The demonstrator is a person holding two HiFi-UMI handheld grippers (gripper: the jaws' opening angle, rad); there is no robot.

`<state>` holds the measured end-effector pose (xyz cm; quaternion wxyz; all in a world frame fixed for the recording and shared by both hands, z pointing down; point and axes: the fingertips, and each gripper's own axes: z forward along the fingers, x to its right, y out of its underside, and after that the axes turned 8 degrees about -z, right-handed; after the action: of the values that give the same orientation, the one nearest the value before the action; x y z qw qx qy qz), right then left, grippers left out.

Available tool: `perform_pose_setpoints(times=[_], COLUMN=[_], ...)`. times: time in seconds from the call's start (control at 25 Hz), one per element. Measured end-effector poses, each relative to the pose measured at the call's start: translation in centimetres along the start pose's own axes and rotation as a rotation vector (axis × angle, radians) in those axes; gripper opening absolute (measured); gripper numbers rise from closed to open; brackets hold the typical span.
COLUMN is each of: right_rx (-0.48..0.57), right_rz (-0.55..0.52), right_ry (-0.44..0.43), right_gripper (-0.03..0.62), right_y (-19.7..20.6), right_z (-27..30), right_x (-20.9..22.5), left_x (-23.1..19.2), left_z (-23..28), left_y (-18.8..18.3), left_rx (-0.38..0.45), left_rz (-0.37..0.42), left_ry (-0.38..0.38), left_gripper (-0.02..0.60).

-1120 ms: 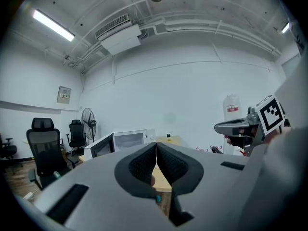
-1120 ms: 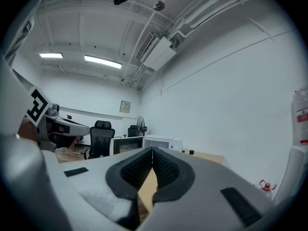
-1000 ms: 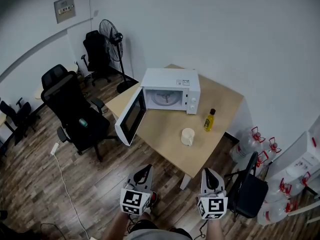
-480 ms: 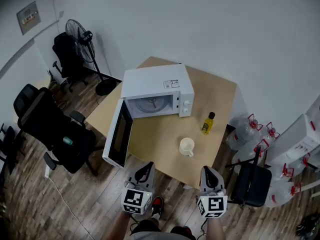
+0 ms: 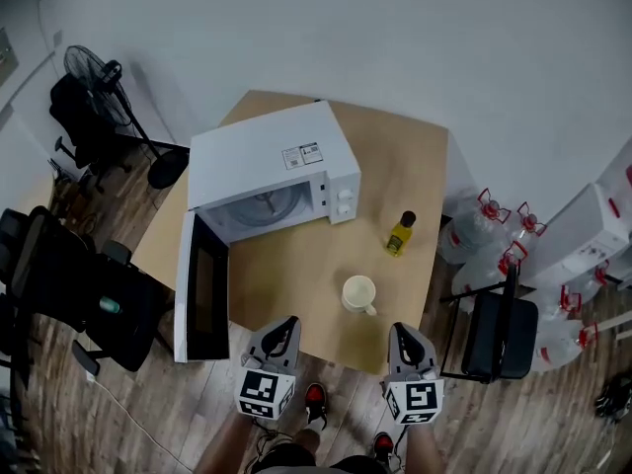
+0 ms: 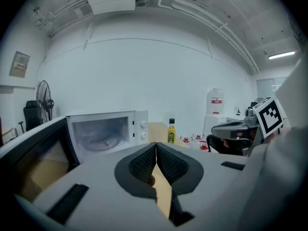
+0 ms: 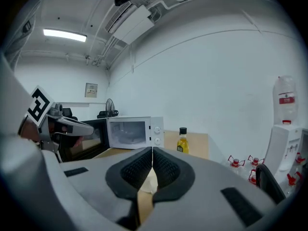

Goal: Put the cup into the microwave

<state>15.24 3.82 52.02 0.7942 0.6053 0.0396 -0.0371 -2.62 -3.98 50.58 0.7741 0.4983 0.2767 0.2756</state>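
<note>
Two hand-held grippers show low in the head view, side by side off the near edge of the counter [image 5: 296, 265]: the left hand-held gripper [image 5: 286, 323] and the right hand-held gripper [image 5: 402, 330], both pointing toward it. We see the cup [image 5: 358, 293] upright on the counter near that edge, right of the middle, ahead of the right gripper and apart from it. A bottle [image 5: 400, 234] stands farther in, toward the right edge. The microwave [image 5: 272, 161] sits on the left half, its door [image 5: 200, 286] swung open toward the near left corner.

In the left gripper view, we find the left hand-held gripper [image 6: 156, 146] with its jaws pressed together and nothing gripped. Beyond them are the open microwave [image 6: 103, 134] and the bottle [image 6: 171, 131]; the other gripper [image 6: 238, 129] shows at the right.

In the right gripper view, the right hand-held gripper [image 7: 152, 153] is likewise closed, holding nothing. A pale sliver of the cup [image 7: 148, 181] shows through the gap below the pads. The microwave [image 7: 132, 131] and bottle [image 7: 182, 141] stand behind.
</note>
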Motion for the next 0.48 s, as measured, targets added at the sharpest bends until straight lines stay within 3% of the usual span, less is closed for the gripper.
perform_pose_setpoints(times=[0.48], right_rx=[-0.101], right_rz=[0.034], right_ry=[-0.039], right_gripper=[0.020], right_y=[7.6], right_z=[5.7], right_x=[-0.4], left_x=[-2.2], left_z=[6.1], left_y=[5.7], left_rx=[-0.097], left_rz=[-0.028], left_ry=[0.041], left_gripper=[0.023])
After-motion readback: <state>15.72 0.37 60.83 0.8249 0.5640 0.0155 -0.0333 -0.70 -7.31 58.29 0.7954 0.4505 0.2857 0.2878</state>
